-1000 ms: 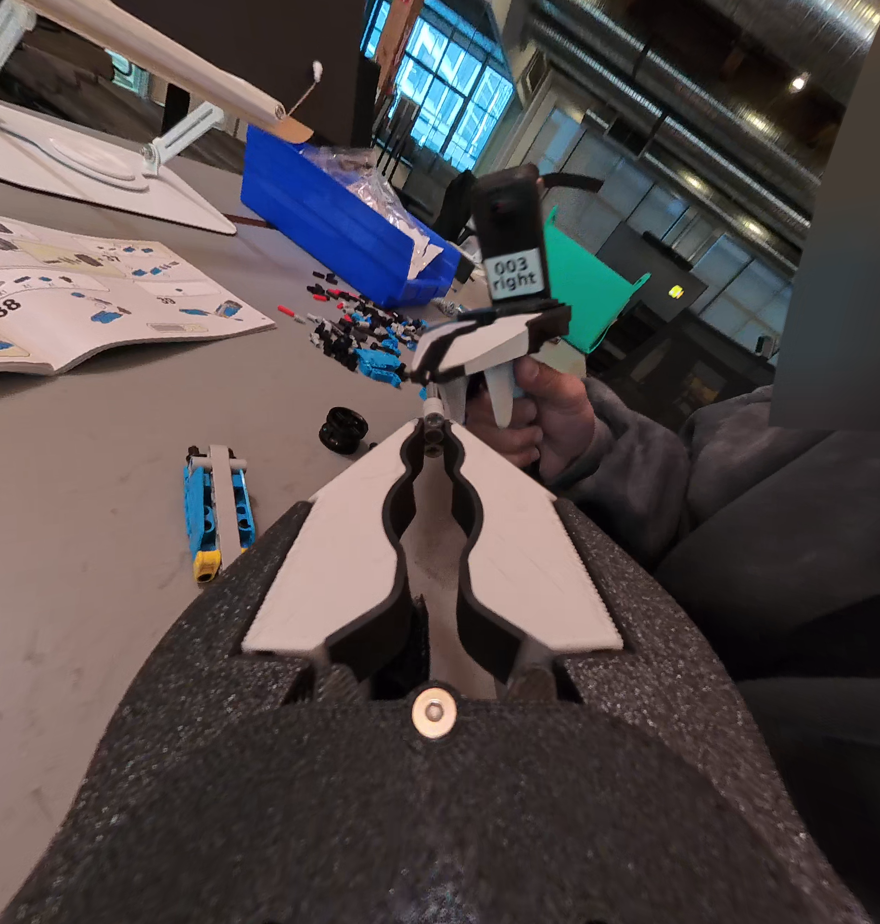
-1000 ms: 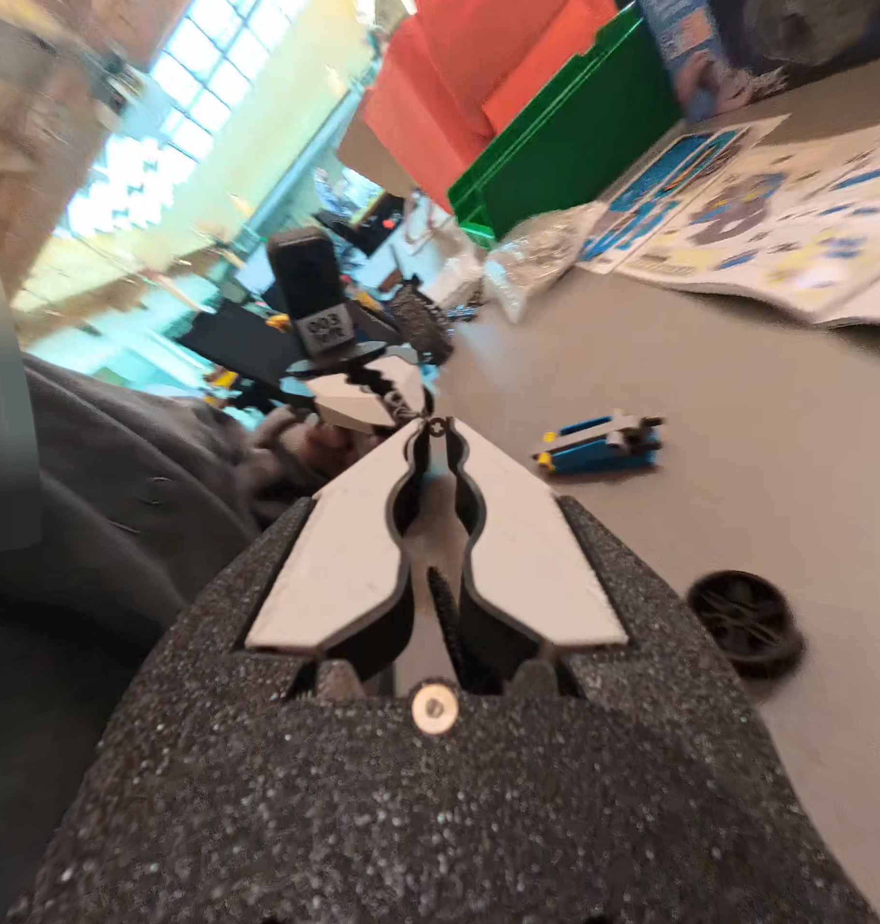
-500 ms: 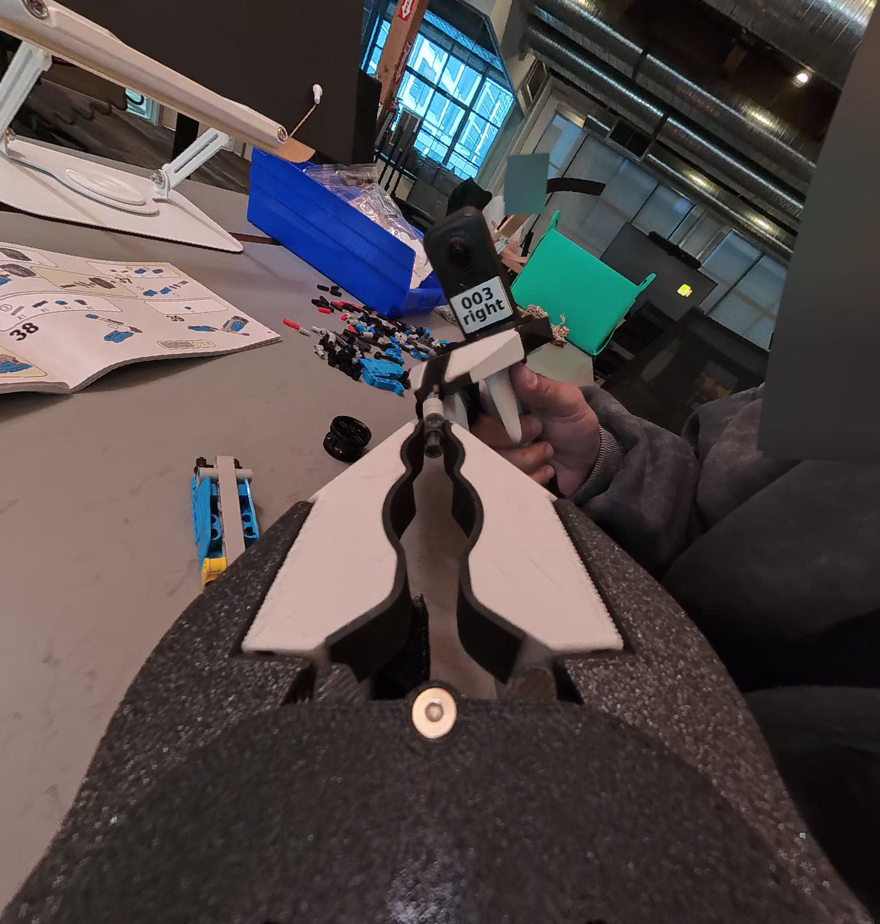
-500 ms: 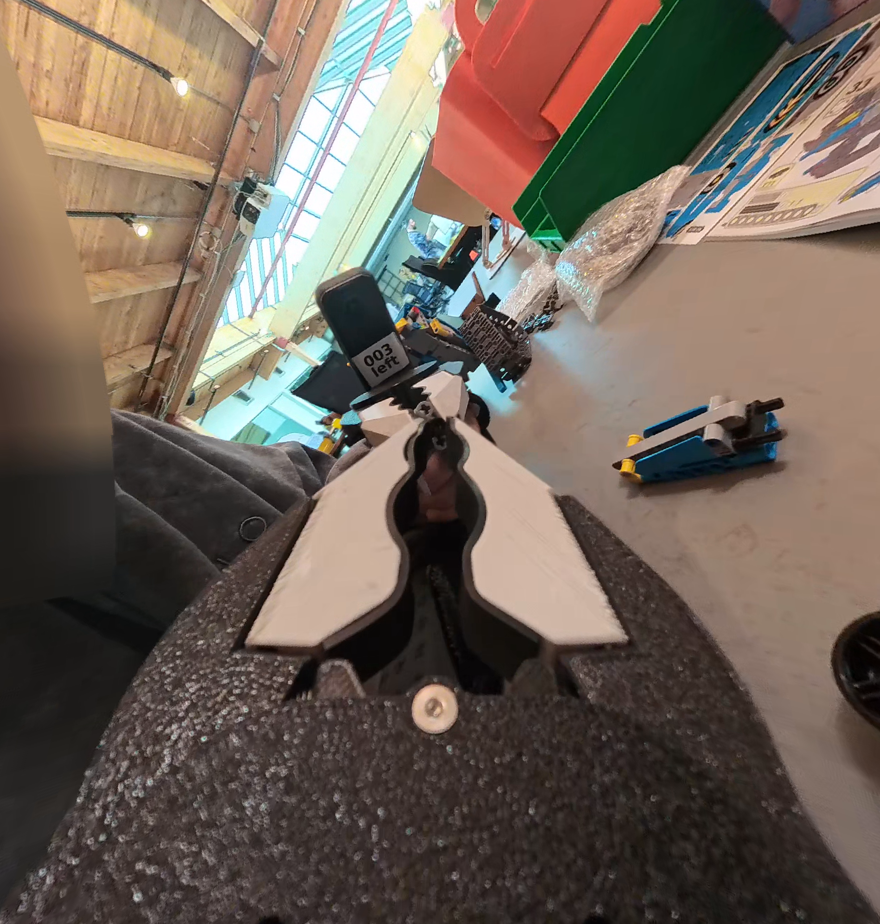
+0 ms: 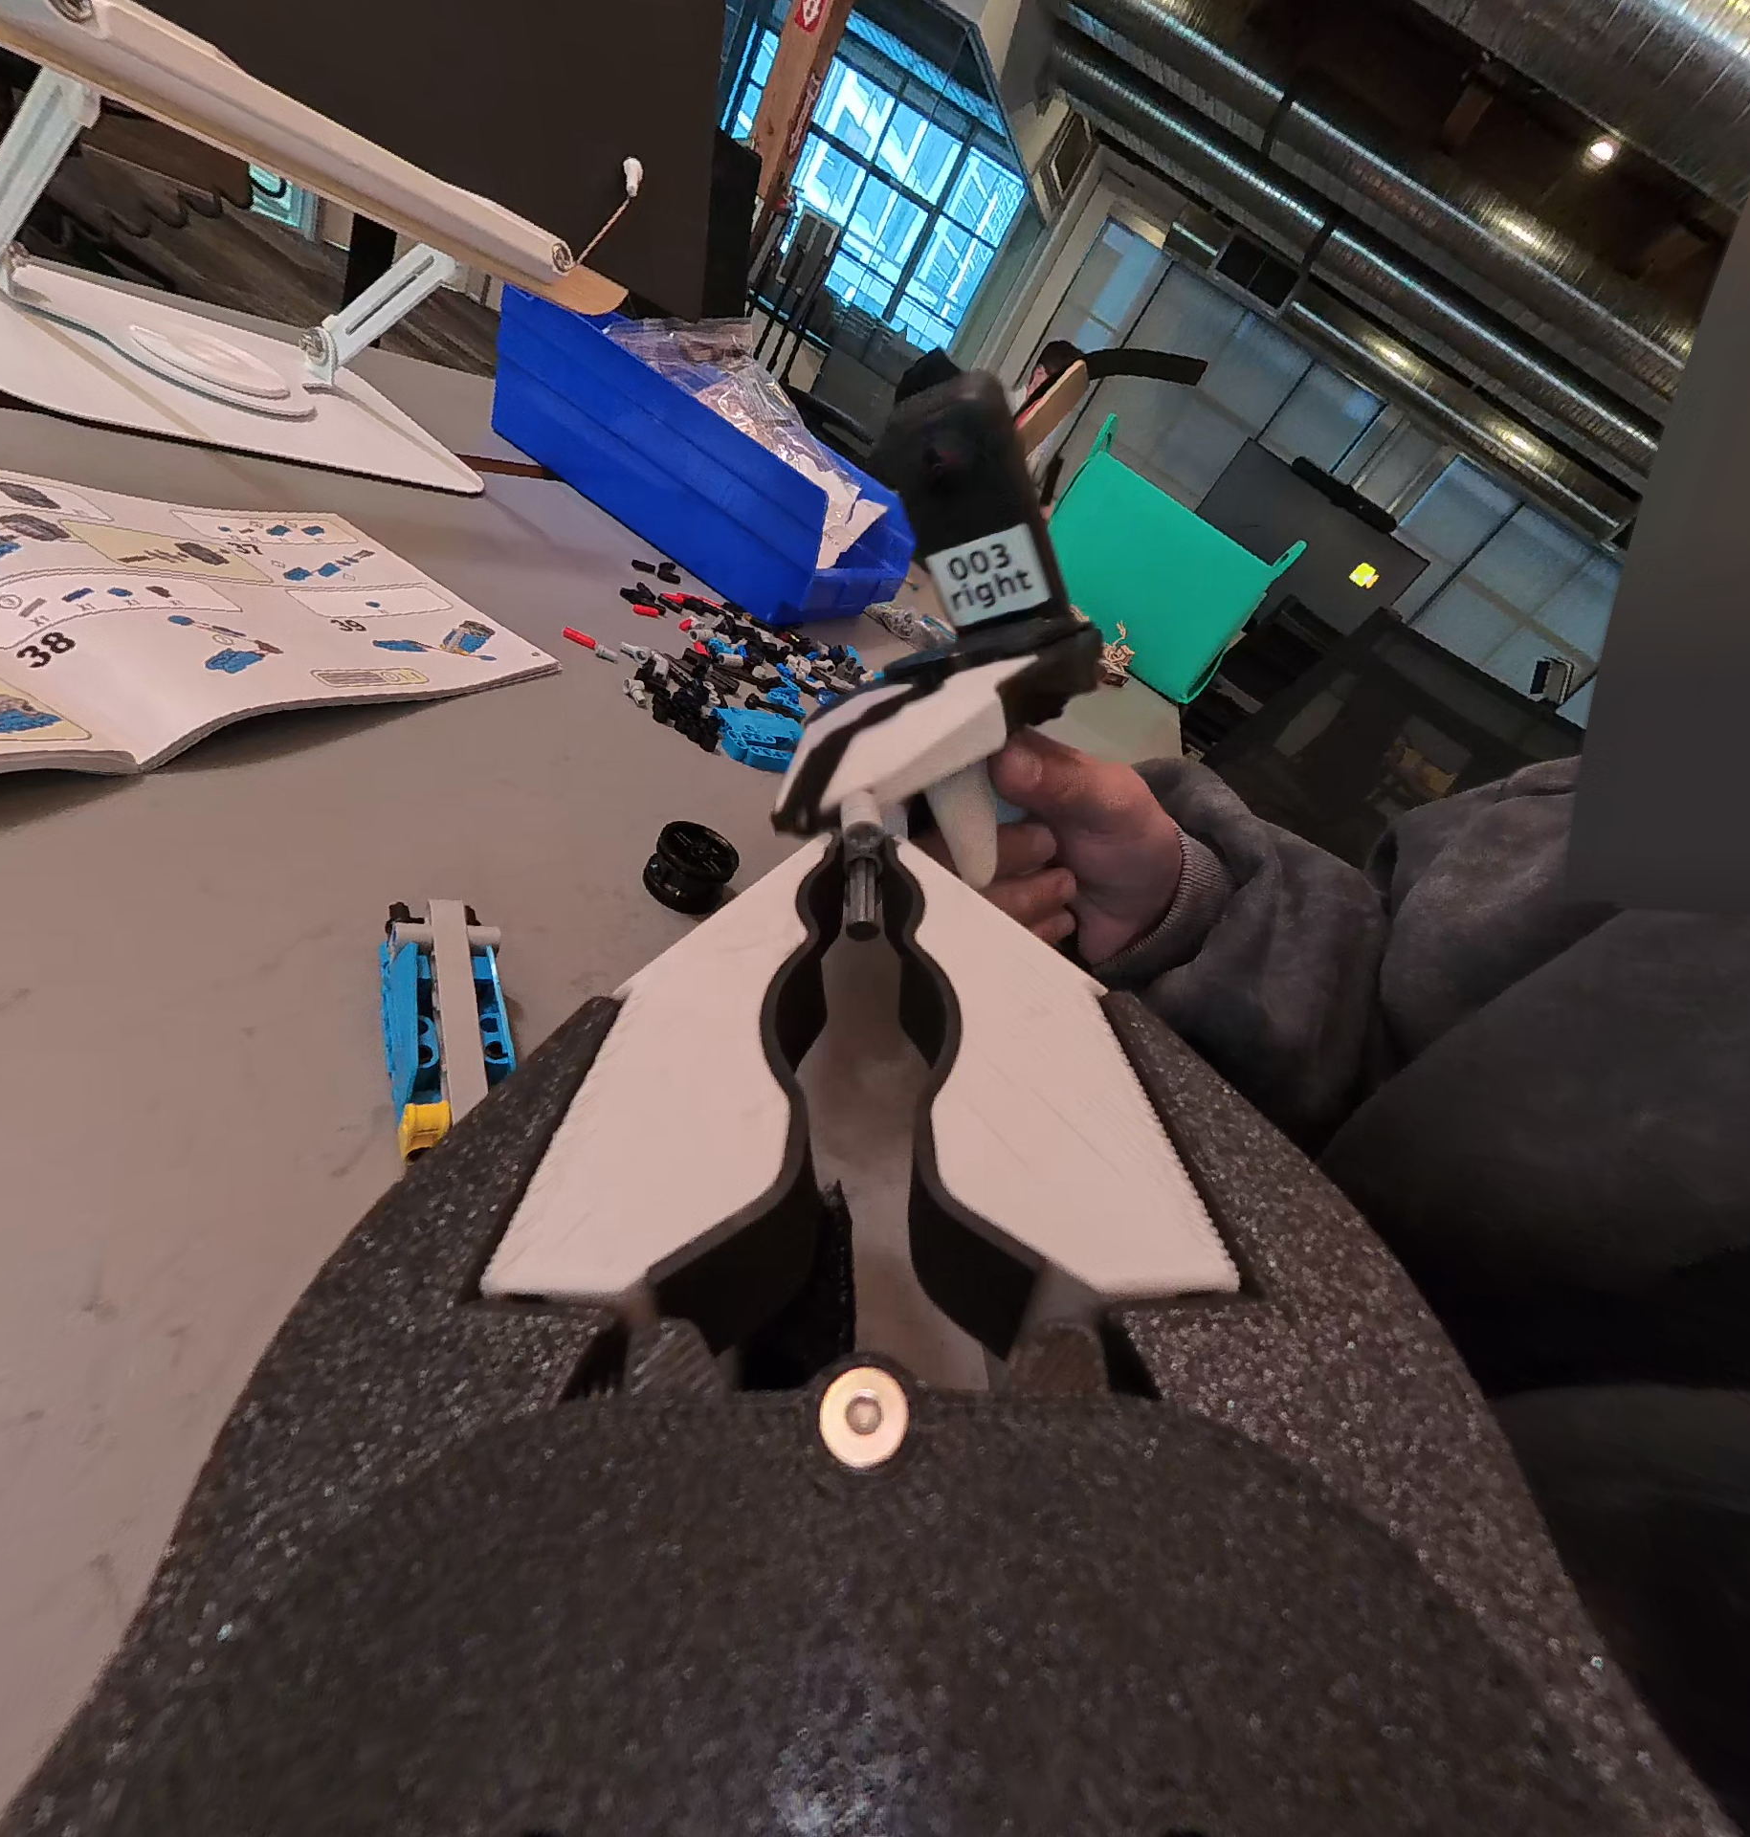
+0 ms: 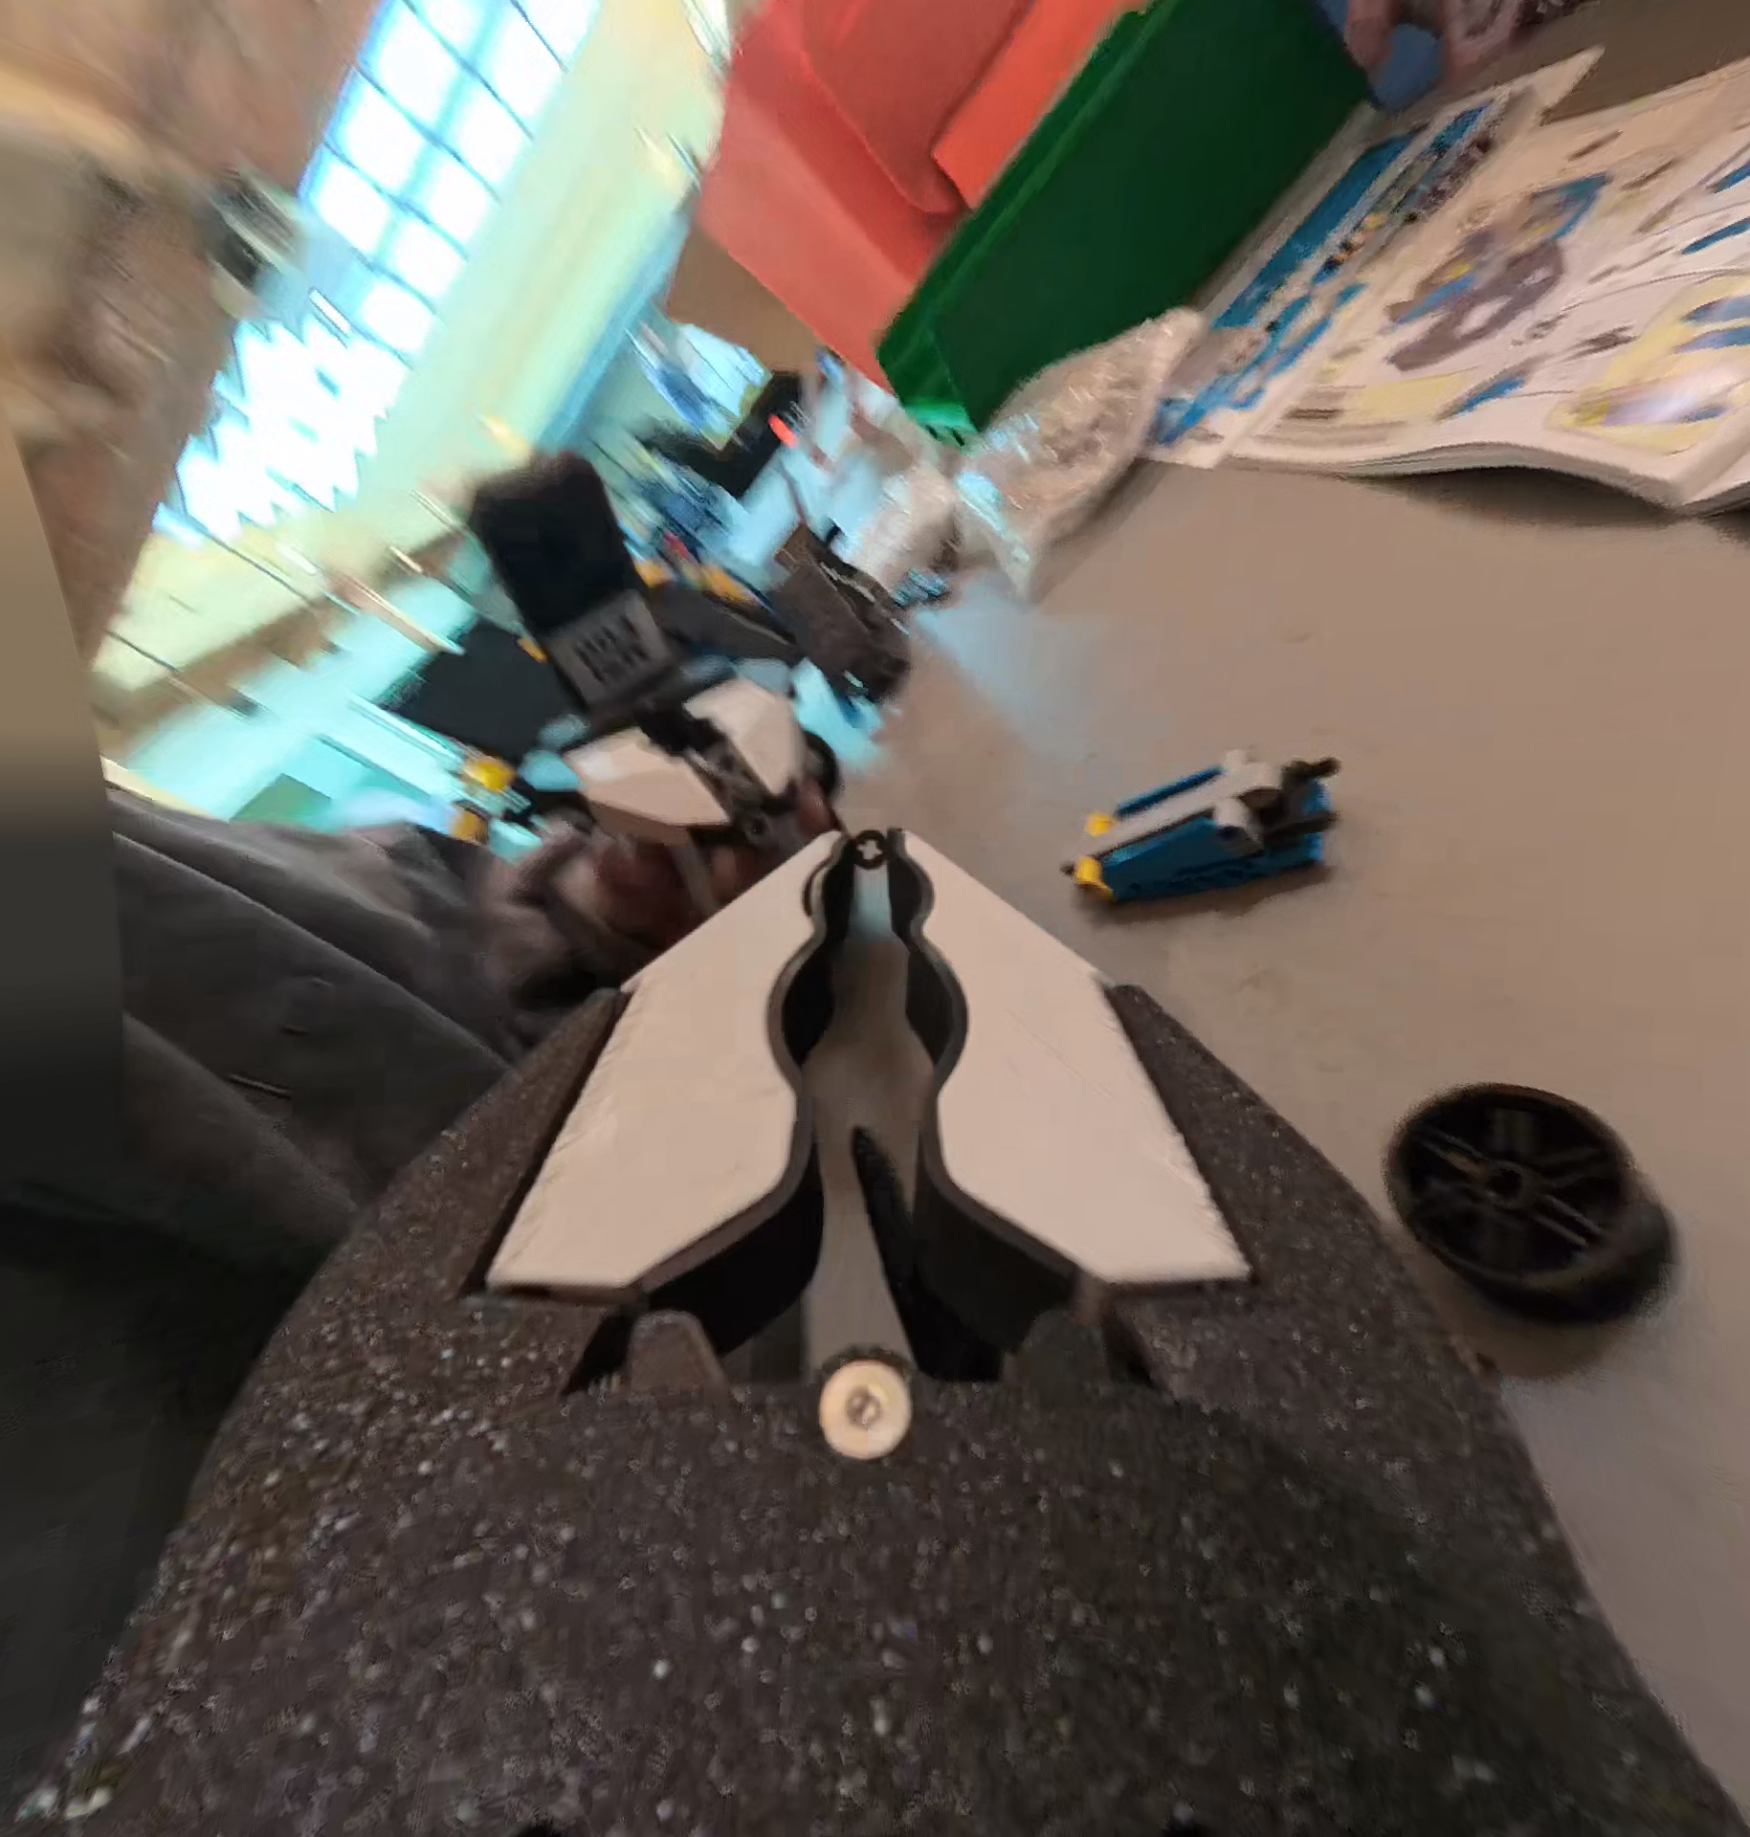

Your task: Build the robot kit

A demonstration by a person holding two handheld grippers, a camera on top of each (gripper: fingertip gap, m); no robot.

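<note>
Left wrist view: a grey axle (image 5: 863, 885) is clamped at frame centre, lengthwise along the closed left gripper (image 5: 861, 875); the right gripper (image 5: 831, 805), closed on the axle's far end, is met tip to tip, above a black wheel (image 5: 692, 863)

Grey table (image 5: 205, 994); booklet (image 5: 205, 616), blue assembly (image 5: 438, 1014), wheel (image 5: 692, 865).

On the surface (image 5: 205, 994), a small brick assembly (image 5: 441, 1014) lies left of a wheel (image 5: 690, 863); loose parts (image 5: 731, 676) sit behind, before a bin (image 5: 672, 477), apparently touching it; a booklet (image 5: 205, 616) lies far left.
</note>
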